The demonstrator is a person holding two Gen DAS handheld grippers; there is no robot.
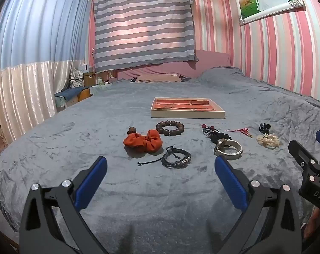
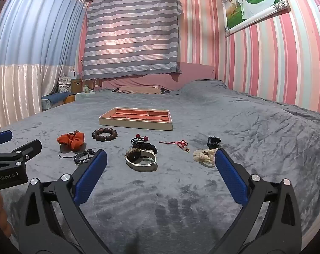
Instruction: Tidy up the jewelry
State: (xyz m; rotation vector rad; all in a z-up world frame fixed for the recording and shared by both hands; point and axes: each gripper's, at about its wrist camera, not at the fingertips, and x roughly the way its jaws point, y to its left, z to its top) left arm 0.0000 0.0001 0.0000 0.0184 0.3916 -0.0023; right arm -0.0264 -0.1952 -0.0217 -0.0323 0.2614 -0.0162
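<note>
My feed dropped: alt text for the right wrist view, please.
The open right gripper hovers empty over a grey bedspread, a watch just ahead. Scrunchies, bracelets and hair ties lie around it before an empty divided tray.

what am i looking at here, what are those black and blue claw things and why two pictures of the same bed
Those claws are two hand-held grippers; a person carries one in each hand. Each has a camera looking forward along its blue fingers, so you get two views of one scene. One picture is from the left gripper, the other from the right gripper. Both are wide open and hold nothing. On the grey blanket lie an orange scrunchie, a wooden bead bracelet, a black cord bracelet, a watch, a cream scrunchie and a black hair clip. Behind them sits an empty tray.
</note>
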